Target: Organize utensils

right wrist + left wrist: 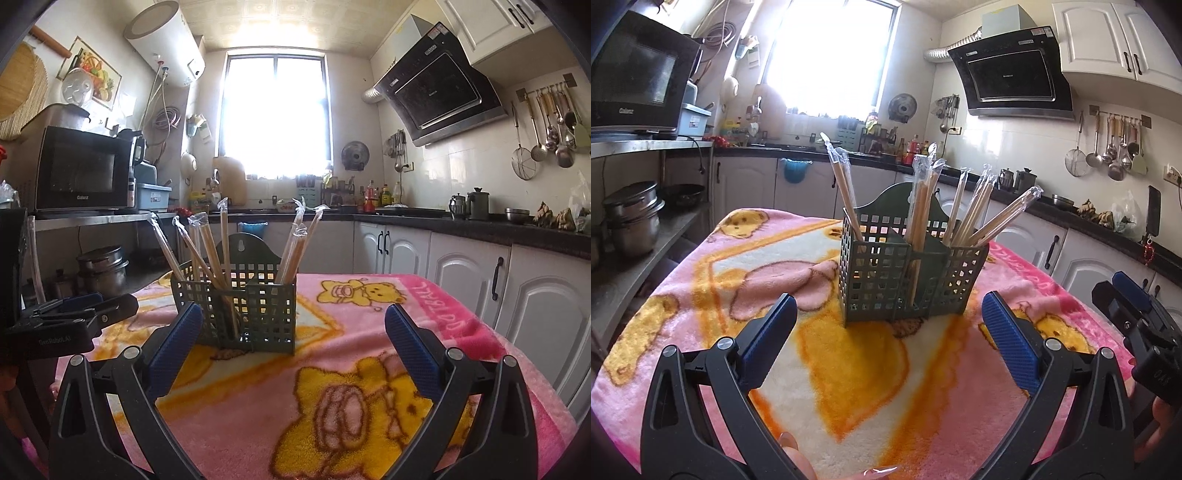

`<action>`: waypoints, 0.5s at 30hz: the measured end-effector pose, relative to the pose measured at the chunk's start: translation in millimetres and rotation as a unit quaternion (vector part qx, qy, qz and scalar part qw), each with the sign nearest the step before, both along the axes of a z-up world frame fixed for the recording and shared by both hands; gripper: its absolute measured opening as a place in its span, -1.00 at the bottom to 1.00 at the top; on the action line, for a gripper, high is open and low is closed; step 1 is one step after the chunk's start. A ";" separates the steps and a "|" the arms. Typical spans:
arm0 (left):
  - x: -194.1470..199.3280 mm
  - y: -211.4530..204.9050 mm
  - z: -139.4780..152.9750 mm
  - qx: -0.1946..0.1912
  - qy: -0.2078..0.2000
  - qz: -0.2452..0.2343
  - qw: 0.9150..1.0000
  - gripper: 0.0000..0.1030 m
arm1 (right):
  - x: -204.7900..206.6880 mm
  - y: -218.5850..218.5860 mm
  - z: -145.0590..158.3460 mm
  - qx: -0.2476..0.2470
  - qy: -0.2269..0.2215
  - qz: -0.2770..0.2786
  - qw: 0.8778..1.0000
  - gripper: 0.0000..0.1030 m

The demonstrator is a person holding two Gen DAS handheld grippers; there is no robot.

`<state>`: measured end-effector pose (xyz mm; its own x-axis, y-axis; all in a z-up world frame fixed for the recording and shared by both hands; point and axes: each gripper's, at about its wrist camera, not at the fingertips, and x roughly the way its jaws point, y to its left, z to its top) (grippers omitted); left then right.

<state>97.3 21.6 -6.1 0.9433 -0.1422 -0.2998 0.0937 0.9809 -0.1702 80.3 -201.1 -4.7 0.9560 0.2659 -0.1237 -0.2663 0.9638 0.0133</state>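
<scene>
Wrapped chopsticks [923,199] stand in the holder [908,273] on the blanket [849,369], counter [1071,218] behind.

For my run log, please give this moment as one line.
left gripper: open, empty | right gripper: open, empty | wrapped wooden chopsticks: in green plastic lattice holder

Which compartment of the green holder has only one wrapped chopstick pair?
The left compartment in the left wrist view: a single wrapped pair stands there; the others hold several.

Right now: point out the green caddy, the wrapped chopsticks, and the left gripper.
green caddy [875,273]: left wrist view, front lattice wall.
wrapped chopsticks [964,218]: left wrist view, mid-shaft of the right-hand bundle.
left gripper [888,321]: left wrist view, midway between its open fingertips.
</scene>
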 end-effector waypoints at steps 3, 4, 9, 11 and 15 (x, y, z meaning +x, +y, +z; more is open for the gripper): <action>0.4 -0.3 -0.4 0.001 0.000 0.001 1.000 0.80 | -0.7 1.2 -0.5 -0.002 0.000 0.001 1.000 0.87; -0.2 -0.2 0.2 -0.001 0.000 0.001 1.000 0.80 | -0.7 1.3 -0.4 -0.003 0.000 0.000 1.000 0.87; 0.3 0.3 -0.9 -0.004 -0.001 0.005 1.000 0.80 | -0.1 2.0 -0.8 -0.002 0.002 0.001 1.000 0.87; 0.2 0.4 -0.9 -0.003 -0.001 0.004 1.000 0.80 | 0.0 2.1 -0.8 -0.002 0.001 0.001 1.000 0.87; -0.1 0.0 -1.2 -0.001 -0.003 0.003 1.000 0.80 | 0.8 2.6 -1.1 -0.002 0.002 0.000 1.000 0.87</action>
